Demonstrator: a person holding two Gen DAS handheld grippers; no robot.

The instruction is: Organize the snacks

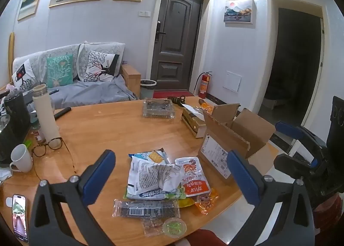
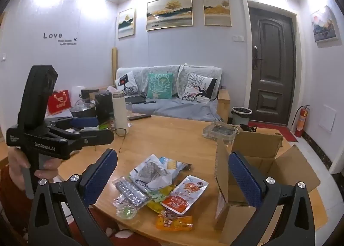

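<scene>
A pile of snack packets lies near the table's front edge: a white-blue cracker bag (image 1: 150,178) (image 2: 153,173), an orange-white pouch (image 1: 194,178) (image 2: 185,194), a dark barcode bar (image 1: 146,208) (image 2: 131,192), a small orange packet (image 1: 206,202) (image 2: 174,221) and a round green jelly cup (image 1: 173,227) (image 2: 126,211). An open cardboard box (image 1: 236,136) (image 2: 264,160) stands right of the pile. My left gripper (image 1: 172,170) is open and empty above the pile. My right gripper (image 2: 173,173) is open and empty above the pile, beside the box. The left gripper's body also shows in the right wrist view (image 2: 53,136).
The wooden table (image 1: 111,130) holds a glass ashtray (image 1: 158,108), a gold box (image 1: 193,120), glasses (image 1: 48,146), a white mug (image 1: 20,158), a white flask (image 1: 45,115), a kettle (image 1: 16,110) and a phone (image 1: 19,213). A sofa (image 1: 75,78) stands behind.
</scene>
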